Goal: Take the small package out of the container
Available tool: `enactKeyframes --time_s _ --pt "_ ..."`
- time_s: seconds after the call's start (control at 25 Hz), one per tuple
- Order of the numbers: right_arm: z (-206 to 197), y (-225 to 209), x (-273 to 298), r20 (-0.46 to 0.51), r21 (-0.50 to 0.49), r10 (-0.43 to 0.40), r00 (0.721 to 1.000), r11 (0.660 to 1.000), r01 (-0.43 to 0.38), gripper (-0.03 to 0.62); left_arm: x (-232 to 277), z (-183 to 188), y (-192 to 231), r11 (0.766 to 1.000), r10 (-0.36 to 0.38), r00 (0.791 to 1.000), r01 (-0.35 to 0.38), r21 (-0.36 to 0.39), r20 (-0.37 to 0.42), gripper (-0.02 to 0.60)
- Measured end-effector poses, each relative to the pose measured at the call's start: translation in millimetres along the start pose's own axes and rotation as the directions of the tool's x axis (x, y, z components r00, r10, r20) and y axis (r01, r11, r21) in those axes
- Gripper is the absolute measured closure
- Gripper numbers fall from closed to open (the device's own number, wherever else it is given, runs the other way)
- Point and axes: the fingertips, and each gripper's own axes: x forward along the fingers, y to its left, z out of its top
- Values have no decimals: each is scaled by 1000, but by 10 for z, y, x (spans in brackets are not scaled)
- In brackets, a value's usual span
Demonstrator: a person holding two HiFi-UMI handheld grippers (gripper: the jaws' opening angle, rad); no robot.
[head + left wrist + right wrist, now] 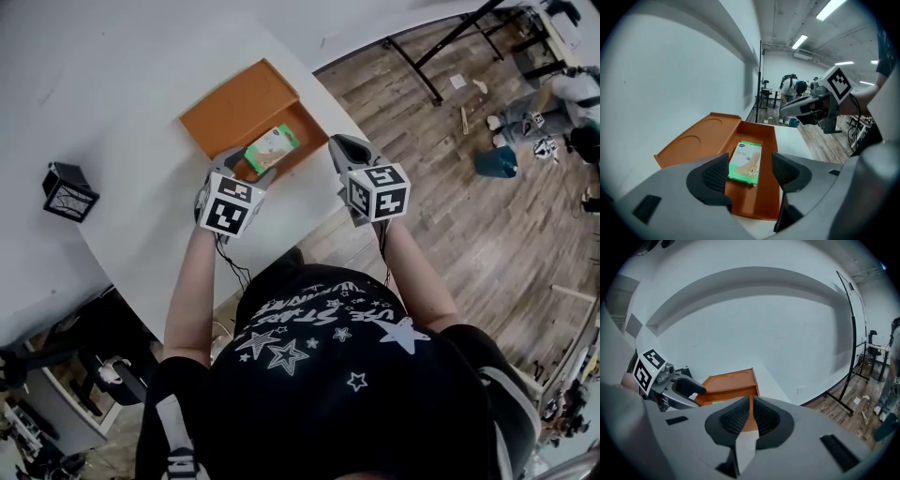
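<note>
An orange container (281, 122) stands open on the white table, its lid (234, 105) folded back to the left. A small green-and-white package (272, 147) lies flat inside it. My left gripper (240, 165) hovers at the container's near end, tilted down. In the left gripper view its jaws stand open, with the package (746, 161) lying in the container (761, 197) beyond them and the pads apart from it. My right gripper (340, 148) is just right of the container, empty. In the right gripper view its jaws (750, 416) are shut, with the container (729, 384) ahead.
A small black box-like object (68, 191) sits on the table (141, 56) to the left. The table's curved edge runs close behind the container, with wooden floor (469, 216) and a black stand's legs (422, 70) beyond. People and benches show in the far background.
</note>
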Motion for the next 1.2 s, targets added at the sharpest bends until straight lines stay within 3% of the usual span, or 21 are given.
enactKeyframes --time_s 0.28,0.56,0.8,1.2 --pt "3 -25 136 -24 14 -13 1000 1000 13 540 266 -20 32 995 -23 997 29 90 -68 254" --pt "-32 -99 156 -49 26 -30 998 999 31 540 481 -86 15 990 -31 987 52 129 -157 235" --pt "-114 -112 175 -69 30 -23 997 999 25 540 631 -173 46 985 -11 966 54 161 -257 227" --pt "-190 -160 213 -82 65 -7 997 998 12 540 871 -250 94 980 68 932 4 199 -356 216"
